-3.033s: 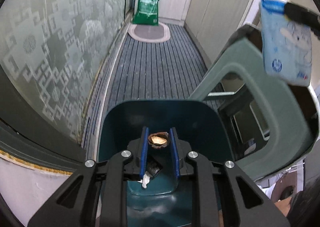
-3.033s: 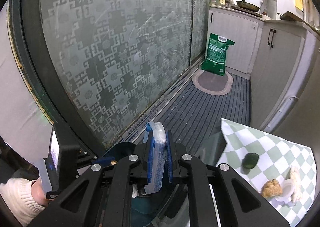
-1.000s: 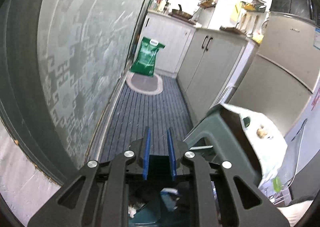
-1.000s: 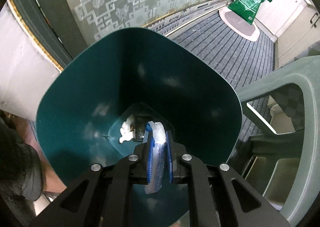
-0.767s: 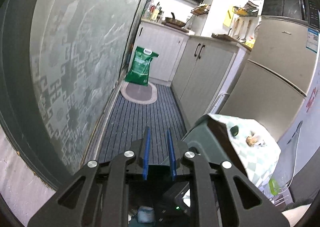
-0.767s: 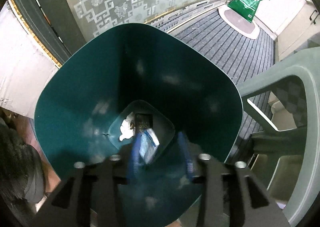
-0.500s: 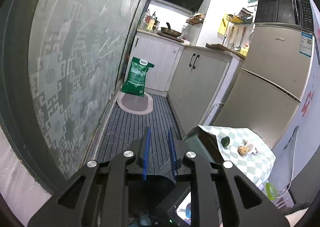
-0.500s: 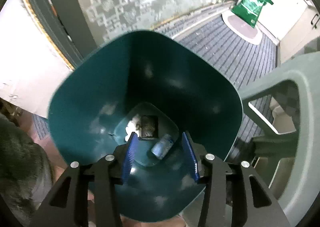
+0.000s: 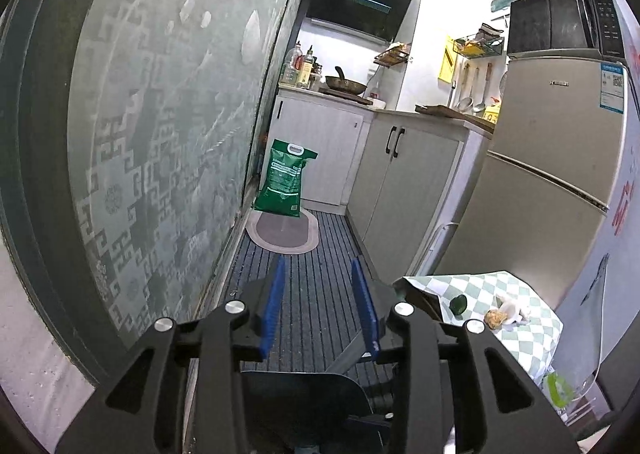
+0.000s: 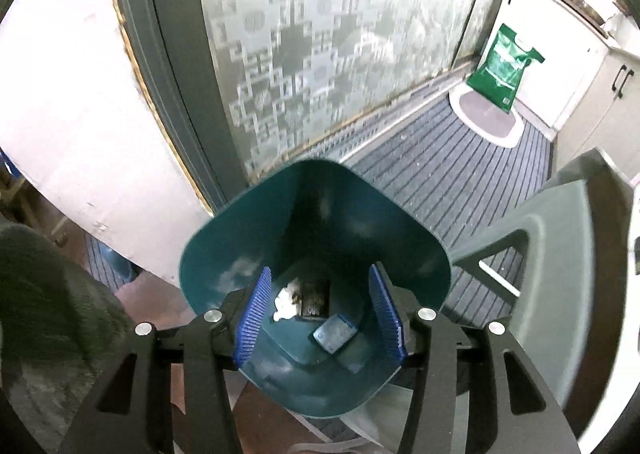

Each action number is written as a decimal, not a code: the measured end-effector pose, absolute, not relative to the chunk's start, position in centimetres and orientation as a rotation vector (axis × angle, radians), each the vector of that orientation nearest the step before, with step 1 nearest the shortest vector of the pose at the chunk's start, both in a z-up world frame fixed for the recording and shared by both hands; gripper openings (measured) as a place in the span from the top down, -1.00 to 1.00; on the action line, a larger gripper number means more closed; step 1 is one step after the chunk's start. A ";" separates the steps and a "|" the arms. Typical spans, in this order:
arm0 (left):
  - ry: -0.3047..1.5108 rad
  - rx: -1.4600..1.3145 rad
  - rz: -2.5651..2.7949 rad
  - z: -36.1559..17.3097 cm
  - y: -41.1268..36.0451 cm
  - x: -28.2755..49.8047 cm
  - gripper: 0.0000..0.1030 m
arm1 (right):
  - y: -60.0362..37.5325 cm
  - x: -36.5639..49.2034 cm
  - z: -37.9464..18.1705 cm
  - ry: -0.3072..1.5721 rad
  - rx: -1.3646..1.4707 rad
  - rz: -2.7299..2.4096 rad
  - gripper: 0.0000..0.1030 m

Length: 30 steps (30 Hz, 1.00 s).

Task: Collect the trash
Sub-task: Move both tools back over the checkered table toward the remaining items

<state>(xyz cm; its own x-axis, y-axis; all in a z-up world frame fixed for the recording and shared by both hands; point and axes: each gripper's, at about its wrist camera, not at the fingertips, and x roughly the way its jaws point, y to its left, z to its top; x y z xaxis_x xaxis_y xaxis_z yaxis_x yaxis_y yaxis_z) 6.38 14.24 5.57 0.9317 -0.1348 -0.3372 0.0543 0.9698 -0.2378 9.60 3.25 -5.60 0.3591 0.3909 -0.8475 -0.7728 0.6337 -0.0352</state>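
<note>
A teal bin (image 10: 248, 230) stands on the floor below my right gripper (image 10: 320, 314). That gripper hangs over the bin's mouth, its jaws opening with nothing between them. At the bin's bottom lie a blue tissue pack (image 10: 335, 332), a white crumpled paper (image 10: 286, 304) and a dark wrapper (image 10: 314, 296). My left gripper (image 9: 322, 308) points along the kitchen floor, jaws opening and empty. On a small table with a green checked cloth (image 9: 524, 338) lie a dark green scrap (image 9: 458, 304) and brown and white scraps (image 9: 504, 314).
A grey-green plastic chair (image 10: 552, 254) stands right of the bin. A patterned glass door (image 9: 160, 134) runs along the left. Further off are a green sack (image 9: 284, 182), an oval mat (image 9: 284, 232), cabinets (image 9: 404, 182) and a fridge (image 9: 552, 174).
My right gripper opened and dropped the blue tissue pack into the bin, then rose above it. My left gripper lifted, tilted up toward the kitchen and opened wider.
</note>
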 end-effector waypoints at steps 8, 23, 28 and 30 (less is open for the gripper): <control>0.335 -0.245 -0.099 6.0 13.3 6.6 0.18 | -0.2 10.3 -0.7 0.822 -0.390 0.756 -0.05; 0.373 -0.194 -0.165 5.5 8.2 8.5 0.03 | -10.7 13.9 4.7 0.718 -0.214 0.593 -0.11; 0.401 -0.181 -0.193 4.9 6.3 9.3 0.00 | -13.8 14.7 5.5 0.703 -0.173 0.550 -0.11; 0.417 -0.171 -0.208 4.6 5.2 9.8 0.00 | -15.5 15.3 5.7 0.699 -0.154 0.524 -0.12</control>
<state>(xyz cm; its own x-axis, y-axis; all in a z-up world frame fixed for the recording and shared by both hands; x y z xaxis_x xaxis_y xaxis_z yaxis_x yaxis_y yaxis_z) 9.83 5.24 4.62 0.8936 -0.2348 -0.3827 0.1649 0.9644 -0.2066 15.29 -15.52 5.70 0.6428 0.4076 -0.6486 -0.5086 0.8602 0.0366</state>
